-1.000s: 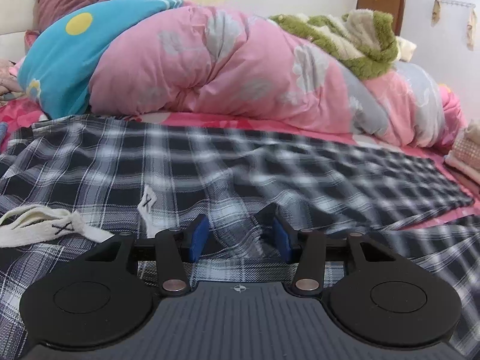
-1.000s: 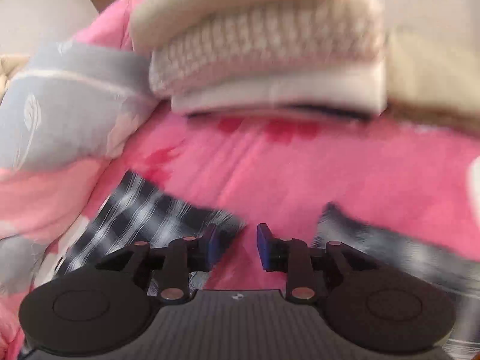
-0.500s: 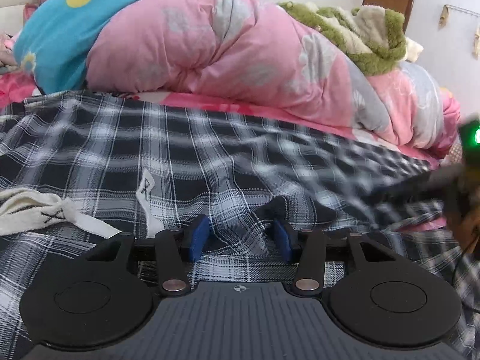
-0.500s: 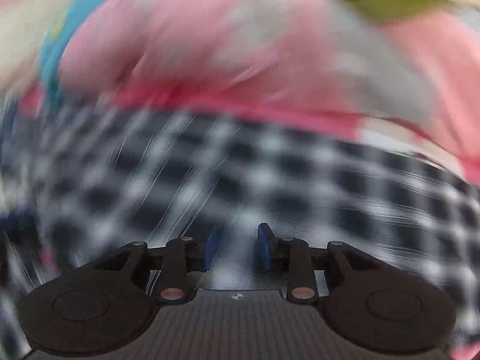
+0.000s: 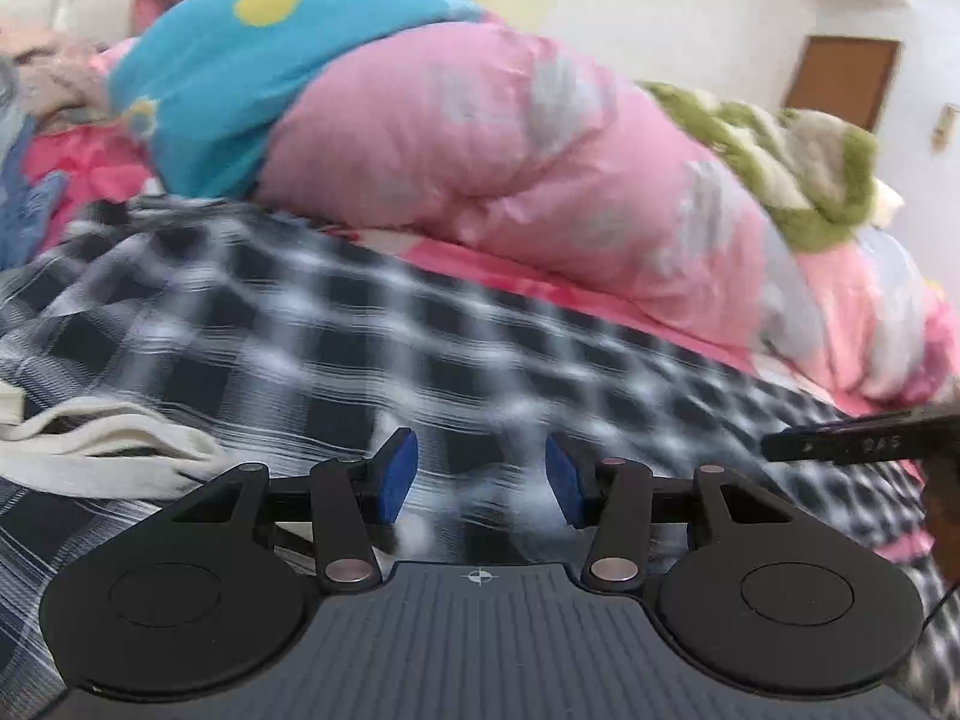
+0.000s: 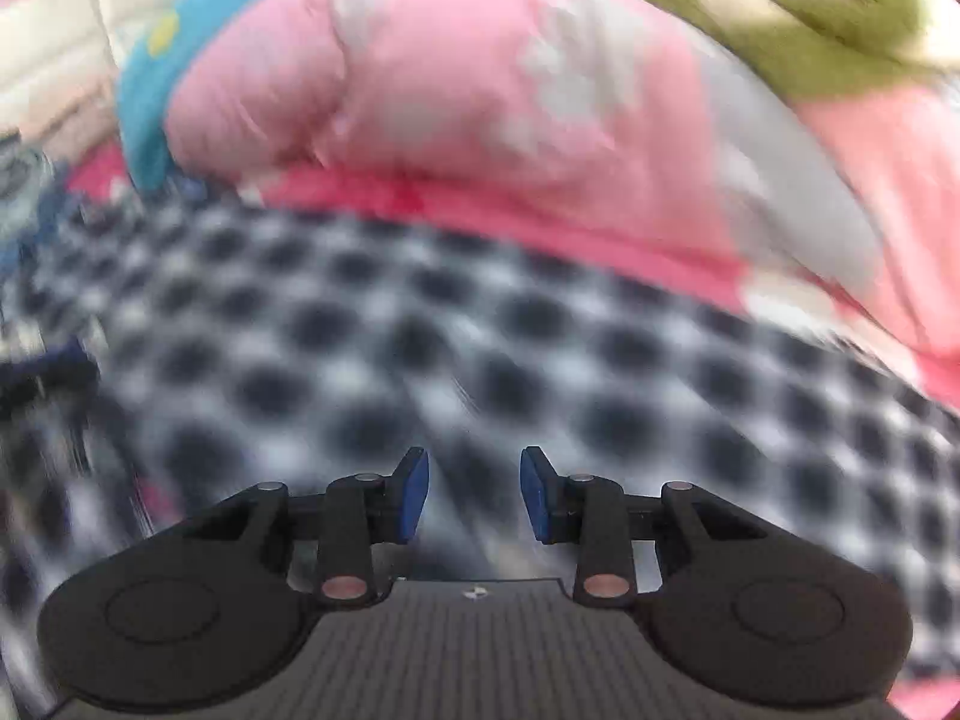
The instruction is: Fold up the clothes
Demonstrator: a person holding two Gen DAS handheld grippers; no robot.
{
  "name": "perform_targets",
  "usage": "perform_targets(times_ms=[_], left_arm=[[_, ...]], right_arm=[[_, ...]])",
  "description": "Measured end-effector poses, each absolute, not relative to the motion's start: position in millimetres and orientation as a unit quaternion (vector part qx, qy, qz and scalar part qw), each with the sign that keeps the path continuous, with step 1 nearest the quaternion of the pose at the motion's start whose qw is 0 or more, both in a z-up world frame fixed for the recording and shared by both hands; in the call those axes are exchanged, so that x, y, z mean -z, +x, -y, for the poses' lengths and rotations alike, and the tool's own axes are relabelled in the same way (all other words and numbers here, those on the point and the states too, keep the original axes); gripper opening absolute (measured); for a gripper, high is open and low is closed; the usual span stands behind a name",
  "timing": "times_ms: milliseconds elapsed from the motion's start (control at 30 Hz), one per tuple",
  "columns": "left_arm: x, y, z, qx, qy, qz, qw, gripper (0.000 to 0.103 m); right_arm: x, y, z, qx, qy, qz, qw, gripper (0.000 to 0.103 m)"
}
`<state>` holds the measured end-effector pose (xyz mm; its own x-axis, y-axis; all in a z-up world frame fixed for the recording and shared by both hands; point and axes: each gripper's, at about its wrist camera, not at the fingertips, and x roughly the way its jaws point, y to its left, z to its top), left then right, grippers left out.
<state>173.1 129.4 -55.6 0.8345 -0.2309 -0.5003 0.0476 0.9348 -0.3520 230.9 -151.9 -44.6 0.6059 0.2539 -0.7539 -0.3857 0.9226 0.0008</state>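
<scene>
The bed [image 5: 540, 282] is the bearing surface; its pink sheet shows as a strip between the bedding pile and the garment. At the back of the bed lies a large pink quilt [image 5: 480, 150] with pale flower shapes, bunched into a high roll. A blue cover with a yellow dot [image 5: 252, 60] lies against the left end of the quilt, and a green and cream fleece blanket [image 5: 780, 168] rests on its right end. A brown door [image 5: 840, 78] stands in the far wall. The black-and-white plaid garment [image 5: 300, 330] is spread flat across the near part of the bed, in front of the quilt, and fills the lower half of both views; in the right wrist view the plaid [image 6: 480, 330] is heavily blurred. A white drawstring [image 5: 108, 450] lies loose on the plaid at the left edge of the left wrist view. A dark bar [image 5: 858, 441] with unreadable markings enters that view from the right, just above the plaid. The left gripper [image 5: 480, 477] is low over the garment with its blue pads [image 5: 396, 474] set well apart; plaid cloth shows in the gap, but nothing is clamped. The right gripper [image 6: 474, 495] is likewise low over the plaid with its blue pads [image 6: 414, 495] parted by a moderate gap, somewhat narrower than the left, and no cloth is pinched; whether either gripper touches the cloth cannot be told.
</scene>
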Motion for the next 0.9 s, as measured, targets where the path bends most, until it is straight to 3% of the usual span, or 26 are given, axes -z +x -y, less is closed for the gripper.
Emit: perform_targets(times_ms=[200, 333, 533, 667, 733, 900], left_arm=[[55, 176, -140, 0.052, -0.183, -0.289, 0.938, 0.047], [54, 176, -145, 0.042, -0.192, -0.296, 0.935, 0.047], [54, 177, -150, 0.026, -0.186, -0.297, 0.936, 0.047], [52, 177, -150, 0.026, -0.18, -0.284, 0.941, 0.047], [51, 176, -147, 0.037, -0.173, -0.279, 0.944, 0.047], [52, 172, -124, 0.066, -0.127, -0.289, 0.947, 0.048]], right_arm=[[95, 229, 135, -0.202, -0.085, -0.423, 0.879, 0.037], [81, 212, 155, -0.192, -0.077, -0.457, 0.865, 0.038], [58, 219, 126, -0.199, -0.057, -0.41, 0.888, 0.038], [89, 238, 93, -0.227, -0.028, -0.434, 0.872, 0.038], [97, 222, 89, -0.221, -0.053, -0.405, 0.885, 0.04], [65, 197, 115, -0.243, -0.052, -0.407, 0.879, 0.041]])
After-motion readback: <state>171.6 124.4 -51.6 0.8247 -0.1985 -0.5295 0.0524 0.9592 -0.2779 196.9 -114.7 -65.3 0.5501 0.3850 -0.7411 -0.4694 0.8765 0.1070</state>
